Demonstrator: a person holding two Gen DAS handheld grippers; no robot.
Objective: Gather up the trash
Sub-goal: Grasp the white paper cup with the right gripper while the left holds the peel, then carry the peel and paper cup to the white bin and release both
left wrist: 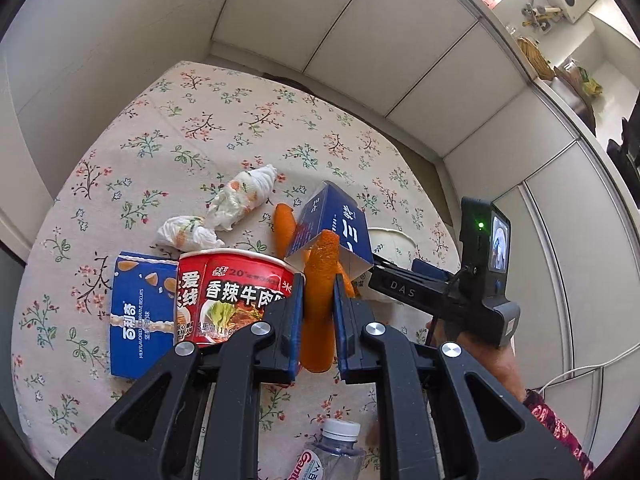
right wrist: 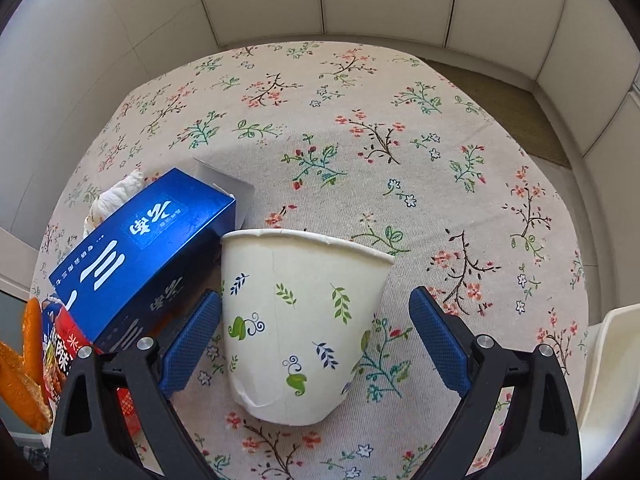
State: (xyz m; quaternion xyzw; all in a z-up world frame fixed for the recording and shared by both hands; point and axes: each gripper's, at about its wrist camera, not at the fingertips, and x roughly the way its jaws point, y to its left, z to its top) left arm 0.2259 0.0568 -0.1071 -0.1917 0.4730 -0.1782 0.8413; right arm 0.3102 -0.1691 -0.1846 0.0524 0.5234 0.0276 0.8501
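Left tool (left wrist: pixel 318 316) clamped on orange peel (left wrist: pixel 318 320), frame centre. Right tool (right wrist: pixel 316 340) apart, straddling paper cup (right wrist: pixel 300 320), lower centre, on worktop (right wrist: pixel 360 120). Mid-collection. Next: close on cup.

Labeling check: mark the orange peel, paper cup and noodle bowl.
Orange peel (left wrist: pixel 318 304), left wrist view, mid-strip between the pads.
Paper cup (right wrist: pixel 304 320), right wrist view, side wall.
Noodle bowl (left wrist: pixel 232 292), left wrist view, red label.
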